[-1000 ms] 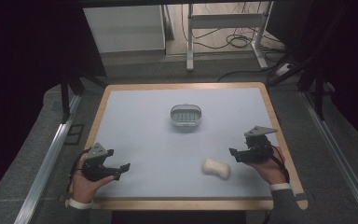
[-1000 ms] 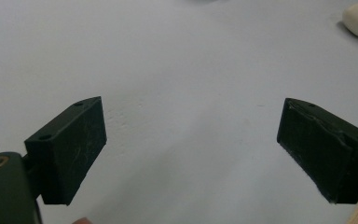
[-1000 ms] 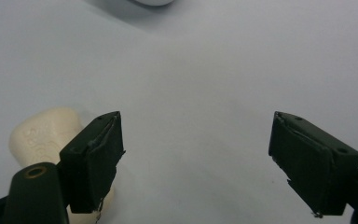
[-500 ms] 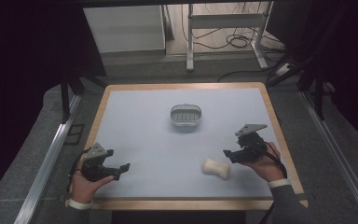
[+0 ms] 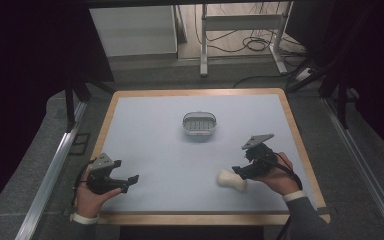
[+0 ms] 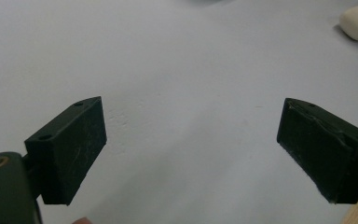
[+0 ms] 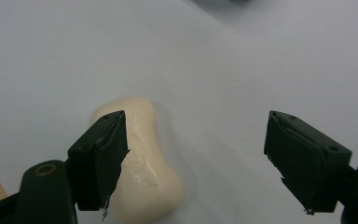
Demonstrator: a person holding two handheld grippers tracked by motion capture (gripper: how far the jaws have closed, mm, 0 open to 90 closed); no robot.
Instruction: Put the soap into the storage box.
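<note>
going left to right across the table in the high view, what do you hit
left gripper → soap dish → bar of soap → right gripper. The soap and the right gripper nearly meet, so their order is close.

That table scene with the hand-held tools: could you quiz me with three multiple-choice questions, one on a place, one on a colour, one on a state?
1. Where does the soap dish stand?
A. far middle of the table
B. near left corner
C. on the floor

2. What colour is the soap bar?
A. blue
B. cream
C. black

3. How does the right tool stand?
A. shut on the bar
B. open, bar beside one jaw
C. inside the dish

Answers: A, the dish sits mid-table toward the far edge; B, the bar looks pale cream; C is wrong, B is right, since both jaws stand wide apart.
</note>
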